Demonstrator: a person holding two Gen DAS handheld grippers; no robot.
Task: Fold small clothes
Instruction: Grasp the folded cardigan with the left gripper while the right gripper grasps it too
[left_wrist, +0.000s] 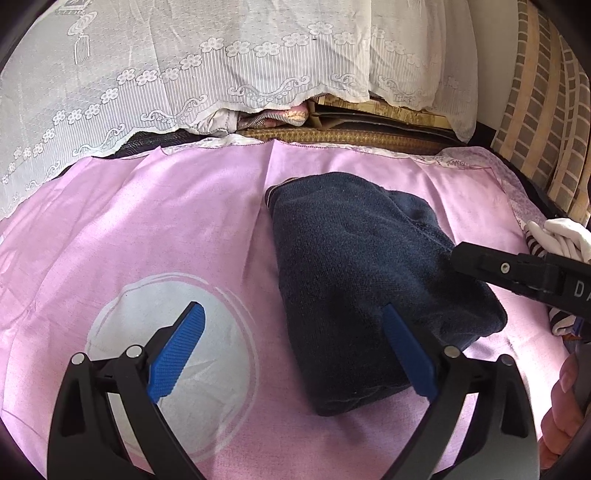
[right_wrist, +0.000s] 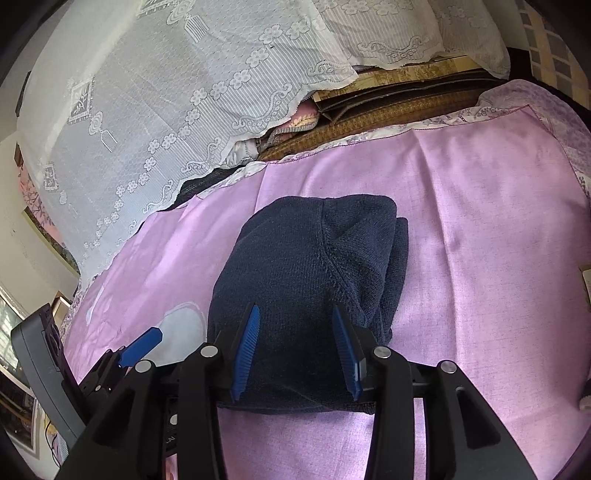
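Both wrist views look down closely, sharing the navy garment.

Pink sheet: spread flat, creased, stitched hem along its far edge. Printed on it, a pale grey circle at 7 o'clock in the left wrist view. White lace cloth: flower border, draped over bulky shapes from 10 to 1 o'clock (what lies beneath is hidden). Woven bamboo mat: beyond the hem at 12. Checked mat: at 2 o'clock. Framed picture: at 8 o'clock in the right wrist view.
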